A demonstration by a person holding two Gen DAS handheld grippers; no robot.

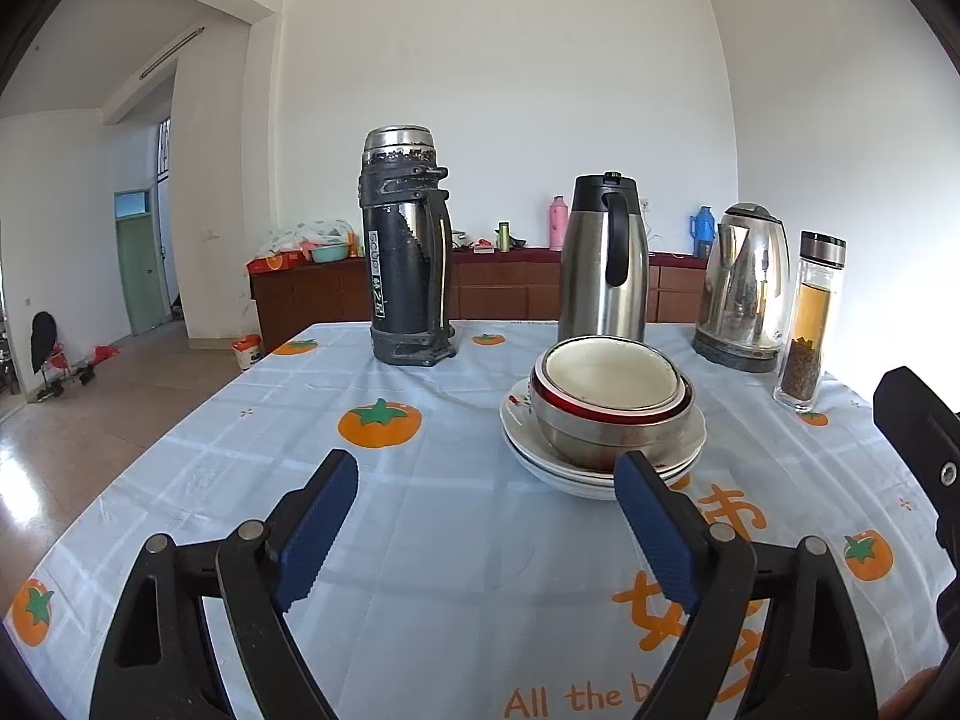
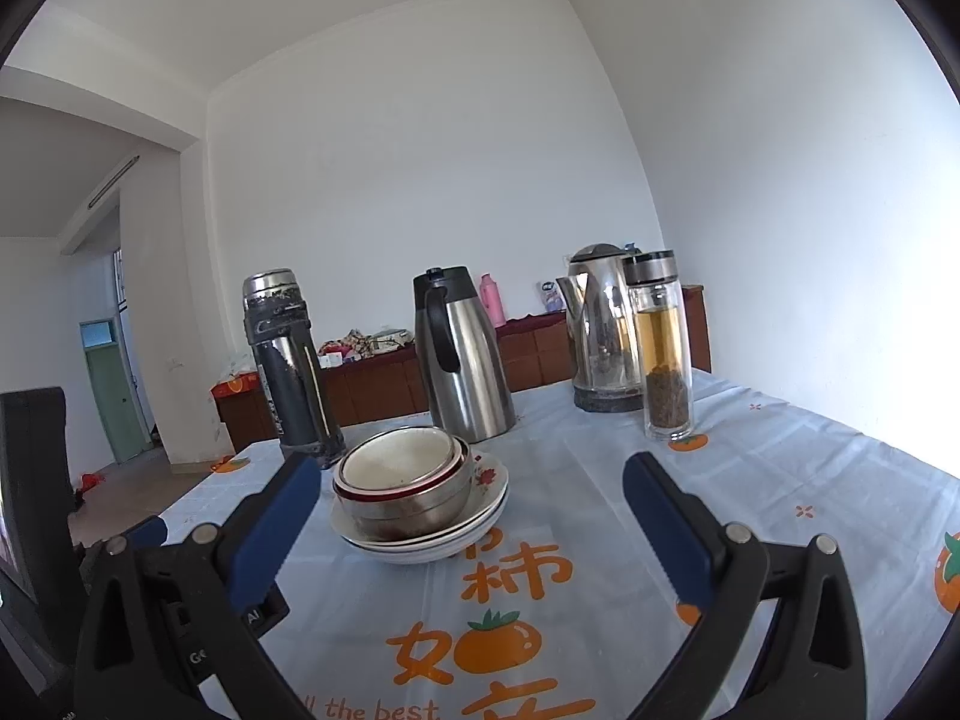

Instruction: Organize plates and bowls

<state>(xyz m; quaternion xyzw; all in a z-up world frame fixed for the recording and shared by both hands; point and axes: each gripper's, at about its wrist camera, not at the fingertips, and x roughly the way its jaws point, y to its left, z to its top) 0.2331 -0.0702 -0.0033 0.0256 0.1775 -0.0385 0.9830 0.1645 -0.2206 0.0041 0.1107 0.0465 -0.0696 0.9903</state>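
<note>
Bowls [image 1: 612,396] sit nested on the plates [image 1: 600,468], one stack just ahead of the left gripper [image 1: 486,480], by its right finger. Left gripper & right gripper [image 2: 468,486] both spread wide, nothing held. Stacking looks done; prob nothing left, or just moving the stack.

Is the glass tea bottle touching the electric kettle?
Cannot tell. Right wrist view: tea bottle overlaps the kettle; left wrist view shows them close, with no plain gap.

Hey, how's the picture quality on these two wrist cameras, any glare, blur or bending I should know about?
Left wrist view: sharp, black corners, straight wall edges bowed by the fisheye, floor glare at far left. Right wrist view: sharp too, tilted, with the tablecloth washed out at the right edge. The kettle mirrors the room; the stacked bowls stay clear.
</note>
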